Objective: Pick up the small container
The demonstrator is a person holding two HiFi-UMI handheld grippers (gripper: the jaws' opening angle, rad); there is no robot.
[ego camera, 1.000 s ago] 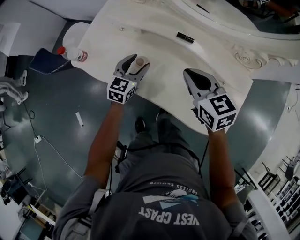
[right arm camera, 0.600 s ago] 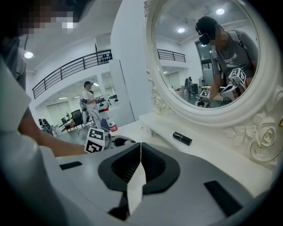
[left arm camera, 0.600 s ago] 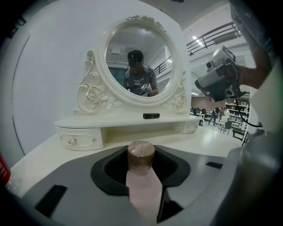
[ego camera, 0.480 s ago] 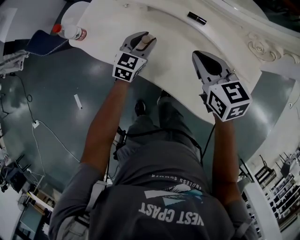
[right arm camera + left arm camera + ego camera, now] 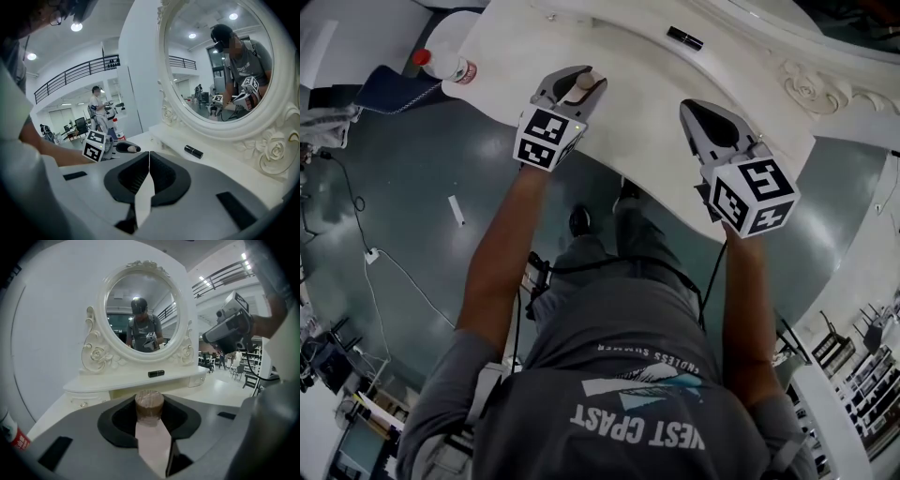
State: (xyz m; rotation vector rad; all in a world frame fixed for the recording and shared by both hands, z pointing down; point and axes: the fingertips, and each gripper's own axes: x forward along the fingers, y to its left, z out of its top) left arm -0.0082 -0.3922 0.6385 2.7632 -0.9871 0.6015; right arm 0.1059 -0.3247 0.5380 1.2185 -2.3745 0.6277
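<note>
The small container (image 5: 584, 82), pale with a brown lid, stands near the front edge of the white dressing table (image 5: 628, 89). My left gripper (image 5: 578, 86) is around it and its jaws are closing. In the left gripper view the container (image 5: 149, 405) sits upright between the black pads, which touch its sides. My right gripper (image 5: 696, 114) hovers over the table to the right, shut, with nothing in it. In the right gripper view its jaws (image 5: 148, 161) meet in a thin line.
A black tube (image 5: 685, 38) lies on the raised shelf under the oval mirror (image 5: 140, 315). A bottle with a red cap (image 5: 441, 64) stands at the table's left end. The table's curved front edge runs just below both grippers, with dark floor beyond.
The left gripper's jaws have narrowed around the small container. The right gripper has stayed shut in about the same place.
</note>
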